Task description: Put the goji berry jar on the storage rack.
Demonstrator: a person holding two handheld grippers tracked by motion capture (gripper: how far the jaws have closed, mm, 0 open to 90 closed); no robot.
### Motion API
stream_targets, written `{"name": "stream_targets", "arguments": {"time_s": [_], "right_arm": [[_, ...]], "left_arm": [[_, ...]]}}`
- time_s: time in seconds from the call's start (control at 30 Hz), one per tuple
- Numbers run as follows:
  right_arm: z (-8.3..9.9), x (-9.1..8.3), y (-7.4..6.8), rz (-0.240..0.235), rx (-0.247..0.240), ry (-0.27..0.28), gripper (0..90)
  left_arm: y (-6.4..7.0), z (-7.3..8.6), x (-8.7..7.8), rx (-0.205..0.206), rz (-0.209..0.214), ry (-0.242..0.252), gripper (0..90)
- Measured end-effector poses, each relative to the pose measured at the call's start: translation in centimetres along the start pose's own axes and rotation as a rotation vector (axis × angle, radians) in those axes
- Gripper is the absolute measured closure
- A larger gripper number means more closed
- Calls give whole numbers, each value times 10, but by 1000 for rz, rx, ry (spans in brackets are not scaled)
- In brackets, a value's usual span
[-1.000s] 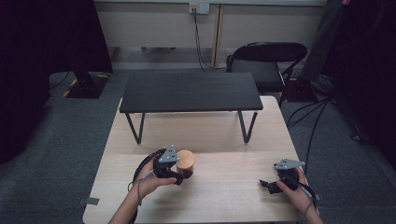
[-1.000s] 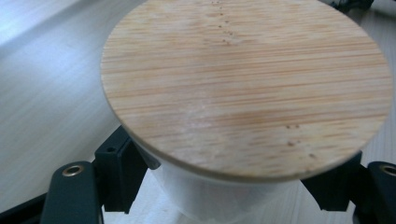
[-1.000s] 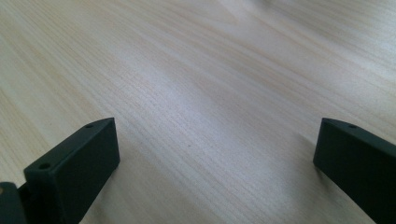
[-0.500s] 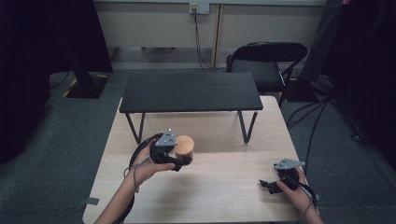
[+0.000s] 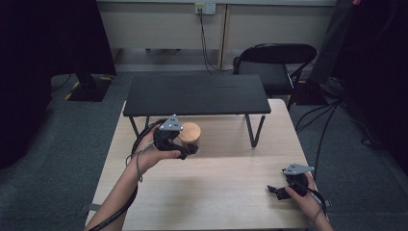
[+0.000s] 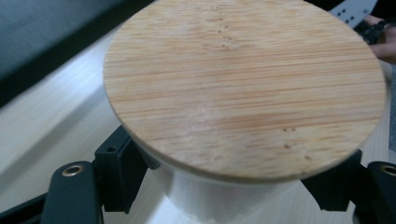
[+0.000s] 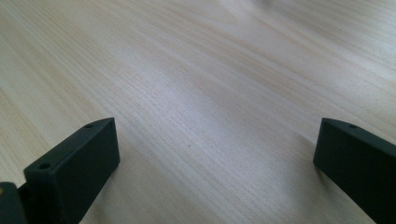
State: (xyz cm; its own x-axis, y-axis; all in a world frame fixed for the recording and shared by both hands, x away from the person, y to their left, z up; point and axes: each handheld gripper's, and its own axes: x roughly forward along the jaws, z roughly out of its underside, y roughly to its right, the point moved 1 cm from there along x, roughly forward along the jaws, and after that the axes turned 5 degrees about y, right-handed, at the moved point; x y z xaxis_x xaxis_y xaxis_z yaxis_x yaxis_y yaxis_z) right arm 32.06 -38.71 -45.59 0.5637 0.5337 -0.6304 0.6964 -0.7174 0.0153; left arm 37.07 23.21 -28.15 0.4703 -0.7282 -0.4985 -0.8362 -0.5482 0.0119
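Step in hand, as judged: carrying the lidded white jar (image 5: 189,136) in the left claw (image 5: 188,150) toward the black shelf (image 5: 195,94) that stands at the 12 o'clock side of the bench (image 5: 226,187). To do it well, keep the jar level so the bamboo lid (image 6: 243,84) does not slide, hold the squeeze constant on the white body rather than on the lid, and clear the shelf's front edge before any lowering.

Left claw: closed on the jar, one jaw either side of the white wall just beneath the lid rim (contact on both sides shows in the left gripper view). The jar sits at about 10 o'clock from bench centre, just before the shelf.

Right claw (image 5: 279,191): jaws spread wide, nothing between them, low over bare wood at roughly 4 o'clock.
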Motion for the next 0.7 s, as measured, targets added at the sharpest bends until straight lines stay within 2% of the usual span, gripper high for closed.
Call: {"name": "stream_targets", "arguments": {"time_s": [0.13,0.3,0.53,0.6,0.7], "right_arm": [[0,0,0,0,0,0,0],[0,0,0,0,0,0,0],[0,0,0,0,0,0,0],[0,0,0,0,0,0,0],[0,0,0,0,0,0,0]], "left_arm": [[-5,-16,-3,4,-21,10,254],[-9,-36,-5,21,-48,-2,254],[-13,-61,-5,13,-91,-6,254],[-16,-69,-2,0,-110,-4,254],[-17,-74,1,4,-131,-14,254]]}}
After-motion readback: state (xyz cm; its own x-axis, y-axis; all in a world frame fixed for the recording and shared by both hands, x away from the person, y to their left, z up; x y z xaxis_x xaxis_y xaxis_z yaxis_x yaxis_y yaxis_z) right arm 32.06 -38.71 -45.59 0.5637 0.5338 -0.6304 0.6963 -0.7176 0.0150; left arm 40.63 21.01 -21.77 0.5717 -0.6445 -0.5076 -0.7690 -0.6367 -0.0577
